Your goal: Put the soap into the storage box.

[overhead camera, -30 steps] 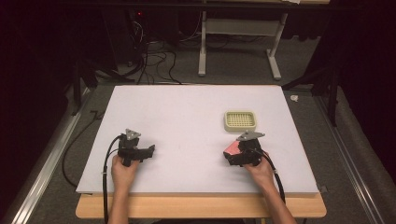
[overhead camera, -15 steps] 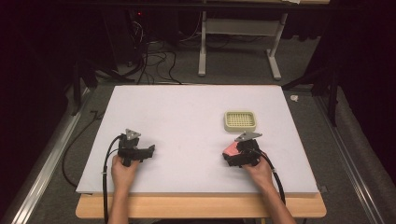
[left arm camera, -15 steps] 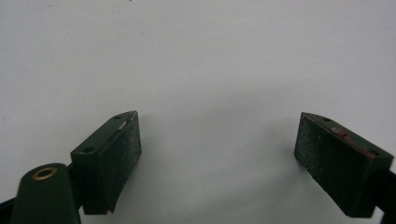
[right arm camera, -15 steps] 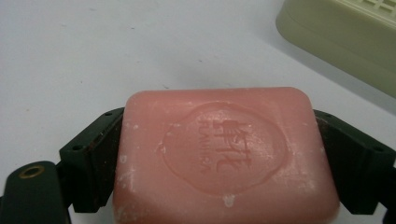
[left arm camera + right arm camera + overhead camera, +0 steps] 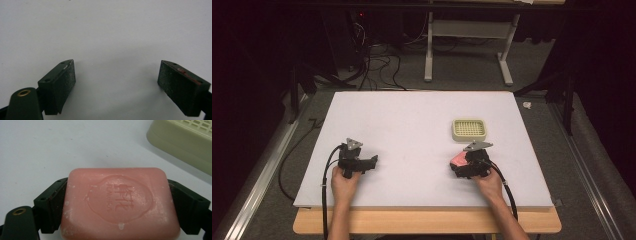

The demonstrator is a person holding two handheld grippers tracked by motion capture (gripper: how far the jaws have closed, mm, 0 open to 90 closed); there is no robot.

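Presently the right claw (image 5: pixel 117 202) grips a pink soap bar (image 5: pixel 120 202) near the soap dish (image 5: pixel 469 129); left claw (image 5: pixel 117 82) gapes wide, holding nothing, over the worktop (image 5: pixel 412 125).

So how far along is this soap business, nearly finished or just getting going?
Early on, it seems. Done: the right tongs are shut on the pink soap, one jaw on each side. In hand: the soap sits low over the table, just short of the dish. Left: probably carrying it over and setting it in the dish, which has nothing in it. The left tongs rest open, holding nothing.
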